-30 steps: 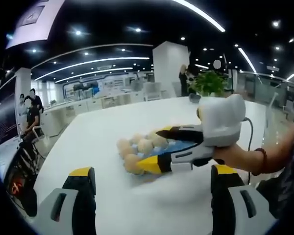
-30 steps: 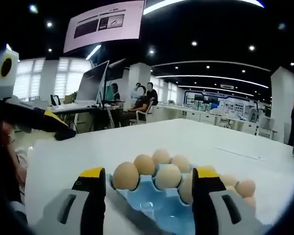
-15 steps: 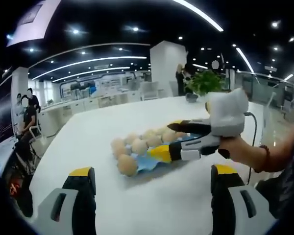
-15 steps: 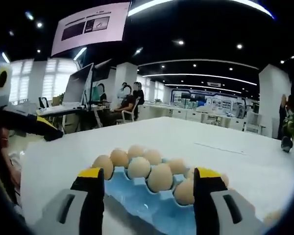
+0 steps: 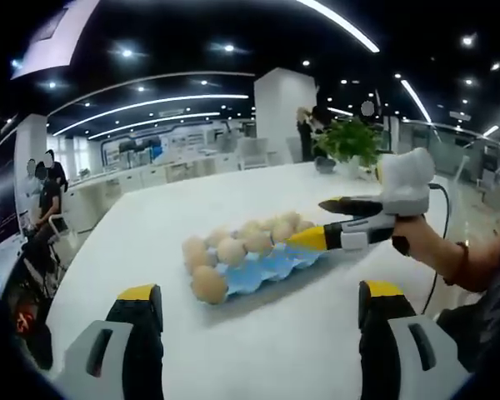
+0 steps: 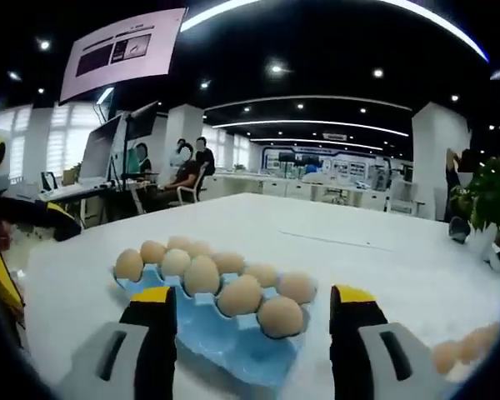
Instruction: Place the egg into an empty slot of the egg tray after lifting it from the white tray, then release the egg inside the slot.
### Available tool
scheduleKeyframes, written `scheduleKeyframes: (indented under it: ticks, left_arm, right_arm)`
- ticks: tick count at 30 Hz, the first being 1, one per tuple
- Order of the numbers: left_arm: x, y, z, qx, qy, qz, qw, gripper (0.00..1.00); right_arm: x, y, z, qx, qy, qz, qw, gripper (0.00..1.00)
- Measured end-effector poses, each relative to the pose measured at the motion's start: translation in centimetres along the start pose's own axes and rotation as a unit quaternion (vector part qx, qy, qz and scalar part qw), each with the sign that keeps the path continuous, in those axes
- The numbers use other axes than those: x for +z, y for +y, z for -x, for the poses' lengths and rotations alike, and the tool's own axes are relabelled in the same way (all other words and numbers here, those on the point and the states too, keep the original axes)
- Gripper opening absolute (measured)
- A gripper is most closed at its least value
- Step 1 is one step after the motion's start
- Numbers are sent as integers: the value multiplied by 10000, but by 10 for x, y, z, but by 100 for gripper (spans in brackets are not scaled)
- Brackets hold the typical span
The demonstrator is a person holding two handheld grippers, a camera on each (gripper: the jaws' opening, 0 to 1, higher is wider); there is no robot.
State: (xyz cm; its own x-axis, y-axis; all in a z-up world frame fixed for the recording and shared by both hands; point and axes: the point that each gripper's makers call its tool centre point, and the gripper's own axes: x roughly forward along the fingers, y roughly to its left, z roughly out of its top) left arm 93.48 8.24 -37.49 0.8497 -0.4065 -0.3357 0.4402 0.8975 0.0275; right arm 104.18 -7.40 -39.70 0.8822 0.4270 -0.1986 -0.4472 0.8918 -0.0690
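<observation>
Room: open-plan office with a dark ceiling and strip lights; people sat at desks in the background of both views.
Table (image 5: 258, 325): wide, white and smooth; it carried the egg things.
Egg tray (image 6: 225, 333): blue moulded tray resting flat on the table, just ahead of the right gripper in the right gripper view; in the left gripper view it lay mid-table, further ahead.
Eggs in tray (image 6: 240, 293): brown eggs sat in slots across the tray; in the right gripper view roughly nine could be counted, in rows, with the blue front edge toward the camera. Which slots were unfilled could not be told.
Loose eggs (image 6: 467, 346): a few pale brown eggs lay at the far right edge of the right gripper view, blurred, well apart from the blue tray; what they rested on could not be made out.
Right gripper (image 6: 252, 333): its yellow-tipped fingers stood wide apart with nothing between them, low over the near side of the tray. In the left gripper view it reached in from the right, tips near the tray's right end, held by a hand (image 5: 417, 242) with a bracelet at the wrist.
Left gripper (image 5: 258, 333): fingers spread wide and empty, above bare table, short of the tray.
Plant (image 5: 350, 140): green potted plant at the far end of the table.
</observation>
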Motion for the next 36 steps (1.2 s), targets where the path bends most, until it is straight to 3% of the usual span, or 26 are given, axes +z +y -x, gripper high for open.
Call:
scheduleKeyframes:
  ticks: [13, 27, 36]
  left_arm:
    - [0, -4, -7, 1, -1, 52, 10000, 100]
    - [0, -10, -10, -103, 161, -158, 9997, 100]
    - [-2, -12, -13, -151, 314, -266, 9990, 100]
  right_arm:
    - [-17, -53, 25, -658, 20, -142, 9977, 76]
    - [-27, -72, 40, -946, 115, -270, 9951, 73]
    - [-37, -82, 44, -1114, 185, -400, 9928, 66]
